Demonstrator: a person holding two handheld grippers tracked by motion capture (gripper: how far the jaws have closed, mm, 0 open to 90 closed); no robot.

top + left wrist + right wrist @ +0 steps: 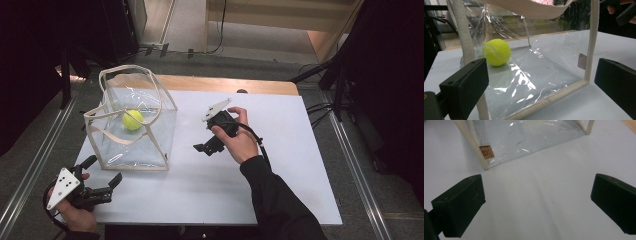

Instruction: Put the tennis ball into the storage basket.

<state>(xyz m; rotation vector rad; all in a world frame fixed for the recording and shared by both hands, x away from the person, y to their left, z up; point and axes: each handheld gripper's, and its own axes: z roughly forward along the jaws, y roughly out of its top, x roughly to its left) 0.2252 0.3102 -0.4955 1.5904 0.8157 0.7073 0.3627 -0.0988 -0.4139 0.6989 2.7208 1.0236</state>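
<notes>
A clear plastic bag (150, 140) with cream cloth trim and handles stands on the white table (280, 150) at the left. A yellow tennis ball (132, 119) lies inside it, seen through the wall in the left gripper view as tennis ball (497, 51). My left gripper (102, 171) sits open at the table's near left corner, facing the bag (544, 75). My right gripper (202, 148) is open above the table's middle, right of the bag, pointing toward the bag (529, 140). Nothing lies between either pair of jaws.
The table's far edge shows a bare wooden strip (225, 84). Black stands and cables (330, 75) crowd the floor at the right. Metal rails (30, 170) run along the floor on both sides. A small tan label (486, 152) hangs on the bag's corner seam.
</notes>
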